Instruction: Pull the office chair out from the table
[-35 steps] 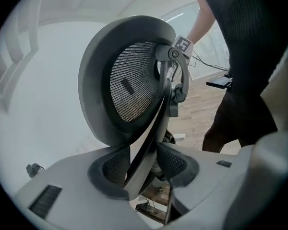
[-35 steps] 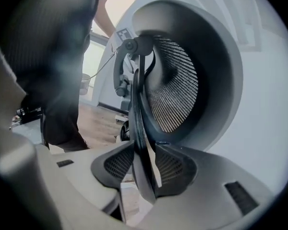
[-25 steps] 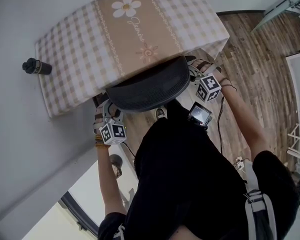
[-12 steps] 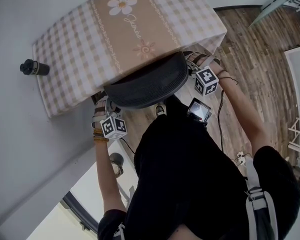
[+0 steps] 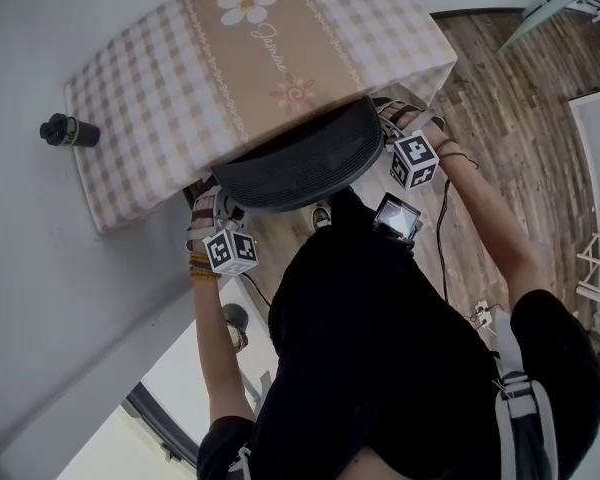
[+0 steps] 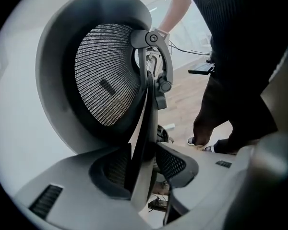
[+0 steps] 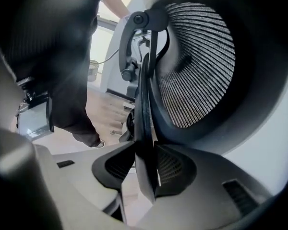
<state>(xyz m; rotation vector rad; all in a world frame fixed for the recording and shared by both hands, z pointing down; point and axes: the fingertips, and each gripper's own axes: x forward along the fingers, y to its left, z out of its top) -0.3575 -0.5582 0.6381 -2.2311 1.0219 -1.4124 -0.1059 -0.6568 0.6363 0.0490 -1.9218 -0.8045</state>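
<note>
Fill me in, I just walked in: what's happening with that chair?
A person stands behind an office chair whose backrest is at the edge of the cloth-covered table. The left hand-held gripper and right hand-held gripper each grip one side edge of the backrest, their jaws having just closed further. The chair isn't pulled out yet.

On the checked tablecloth point(image 5: 160, 98), beside a printed daisy point(image 5: 247, 3), runs 1 cursive word point(image 5: 267, 46); it looks like "Jasmine"; nothing else reads.
</note>
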